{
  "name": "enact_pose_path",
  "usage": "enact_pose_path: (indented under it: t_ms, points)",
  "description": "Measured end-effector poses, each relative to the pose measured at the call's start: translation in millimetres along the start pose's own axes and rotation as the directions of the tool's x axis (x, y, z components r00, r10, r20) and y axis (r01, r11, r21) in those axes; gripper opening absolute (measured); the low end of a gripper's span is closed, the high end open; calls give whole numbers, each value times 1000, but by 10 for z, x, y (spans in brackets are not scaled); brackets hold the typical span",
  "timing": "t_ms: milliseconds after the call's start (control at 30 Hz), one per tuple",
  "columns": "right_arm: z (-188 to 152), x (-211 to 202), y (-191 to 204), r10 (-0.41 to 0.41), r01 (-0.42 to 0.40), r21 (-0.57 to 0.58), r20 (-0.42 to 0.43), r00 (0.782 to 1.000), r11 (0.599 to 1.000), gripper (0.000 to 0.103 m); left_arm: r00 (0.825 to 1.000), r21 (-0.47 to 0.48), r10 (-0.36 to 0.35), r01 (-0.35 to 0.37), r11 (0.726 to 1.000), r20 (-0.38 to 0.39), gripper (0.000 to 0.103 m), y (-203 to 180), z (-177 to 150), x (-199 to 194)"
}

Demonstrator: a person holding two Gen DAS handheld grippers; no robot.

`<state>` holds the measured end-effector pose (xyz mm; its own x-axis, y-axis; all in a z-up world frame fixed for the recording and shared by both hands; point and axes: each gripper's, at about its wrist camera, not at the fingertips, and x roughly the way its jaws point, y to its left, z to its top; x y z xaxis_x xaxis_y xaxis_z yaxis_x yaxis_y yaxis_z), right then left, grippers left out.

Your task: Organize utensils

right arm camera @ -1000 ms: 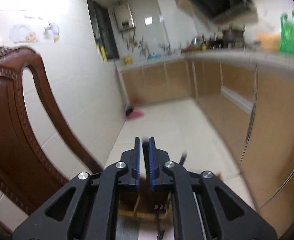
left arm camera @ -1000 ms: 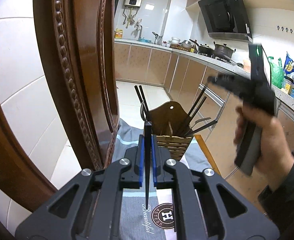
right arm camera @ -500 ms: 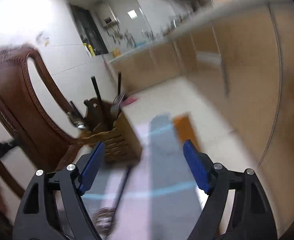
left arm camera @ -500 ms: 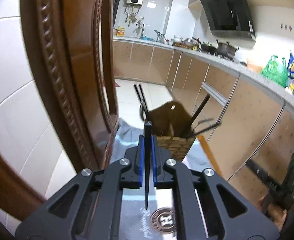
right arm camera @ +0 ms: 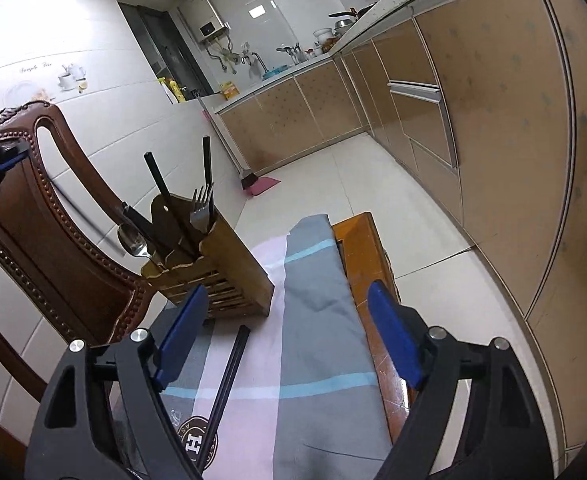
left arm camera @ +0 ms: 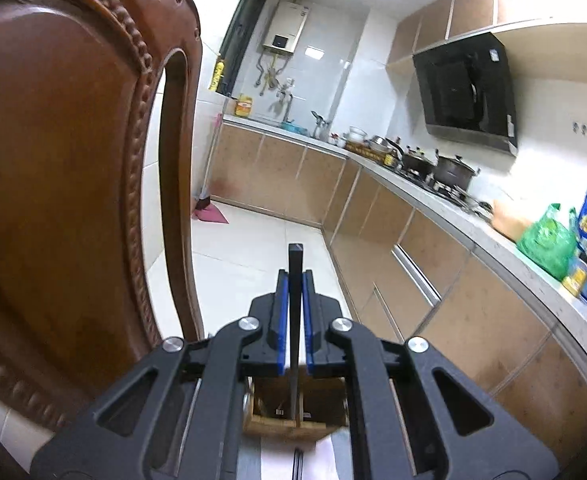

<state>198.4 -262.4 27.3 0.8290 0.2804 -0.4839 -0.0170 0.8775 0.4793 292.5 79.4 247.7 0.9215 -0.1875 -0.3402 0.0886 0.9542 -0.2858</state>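
While beside chair back (left arm camera: 65,184), gripped chopstick (left arm camera: 294,320).

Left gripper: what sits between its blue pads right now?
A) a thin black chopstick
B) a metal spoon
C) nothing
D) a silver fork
A: the left gripper is shut on a thin black chopstick, which runs down toward the slatted wooden utensil holder below.
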Motion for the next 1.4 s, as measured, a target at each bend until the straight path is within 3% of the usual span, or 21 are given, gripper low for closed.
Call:
enact_pose_path:
  t_ms: [133, 267, 300, 333, 400, 467, 500, 667, 767, 900, 967, 1100, 1400]
  points:
    - [14, 6, -9, 9, -9, 6, -5, 1000, 1000, 80, 998, -10, 18, -19, 1000, -57, 6, 63, -160, 457]
    - [16, 38, 2, 14, -14, -5, -12, 1000, 1000, 80, 984, 16, 22, -19, 1000, -175, 11, 167, -635, 832]
    - [19, 51, 3, 14, -15, -3, -17, 1000, 1000, 80, 980, 39, 34, -27, 999, -198, 34, 164, -775, 840]
    - [27, 70, 5, 19, -19, 2, -23, 1000, 1000, 80, 975, 70, 35, -20, 997, -221, 67, 147, -973, 786]
    - [25, 69, 25, 25, -24, 8, -28, 999, 1000, 80, 975, 147, 39, -7, 989, -220, 77, 67, -1295, 604]
    - [5, 68, 84, 35, -35, -9, -34, 999, 999, 80, 959, 264, 68, 7, 964, -275, 78, -56, -1693, 481]
    - [-13, 78, 128, 35, -36, -27, -41, 999, 999, 80, 943, 321, 89, 20, 947, -321, 78, -119, -1946, 451]
    - [-112, 152, 263, 39, -45, -66, -87, 995, 997, 80, 838, 443, 180, 80, 893, -516, 77, -296, -2864, 637]
    - [-148, 156, 291, 43, -50, -64, -103, 994, 997, 80, 814, 440, 227, 40, 897, -535, 76, -234, -3100, 780]
    - [-183, 161, 311, 38, -48, -76, -118, 992, 996, 80, 809, 424, 236, 18, 905, -538, 76, -76, -3193, 814]
    - [-189, 159, 308, 36, -46, -78, -122, 992, 996, 80, 797, 393, 217, 28, 919, -564, 76, -30, -3237, 786]
    - [-182, 142, 282, 34, -43, -73, -122, 992, 996, 80, 778, 405, 225, 42, 913, -587, 76, -54, -3310, 809]
    - [-181, 128, 249, 31, -40, -72, -126, 992, 997, 80, 769, 370, 219, 23, 929, -600, 76, -88, -3304, 972]
